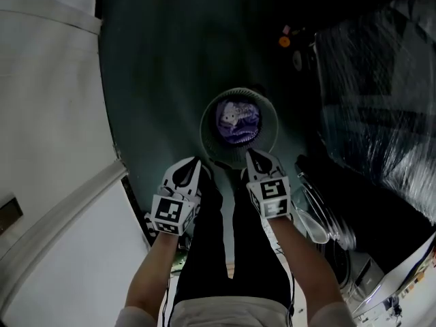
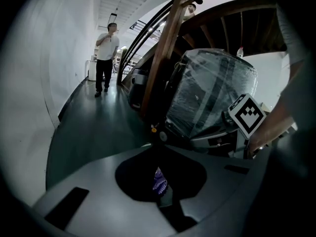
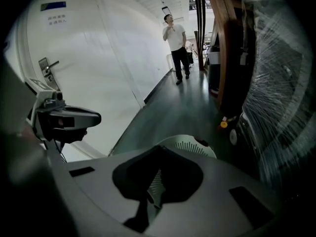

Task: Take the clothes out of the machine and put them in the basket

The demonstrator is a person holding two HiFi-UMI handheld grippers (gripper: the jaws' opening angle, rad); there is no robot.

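A round pale basket stands on the dark floor straight below me, with purple clothes lying in it. My left gripper and right gripper hover side by side above its near rim. Each has its jaws together with nothing between them. In the left gripper view only a thin slit shows at the left gripper, with the purple clothes visible through it. The right gripper shows a similar slit over the basket and its ribbed wall.
A white door and wall fill the left. A plastic-wrapped machine and a shiny round door stand at the right. A person stands far down the corridor. My black-trousered legs are below the grippers.
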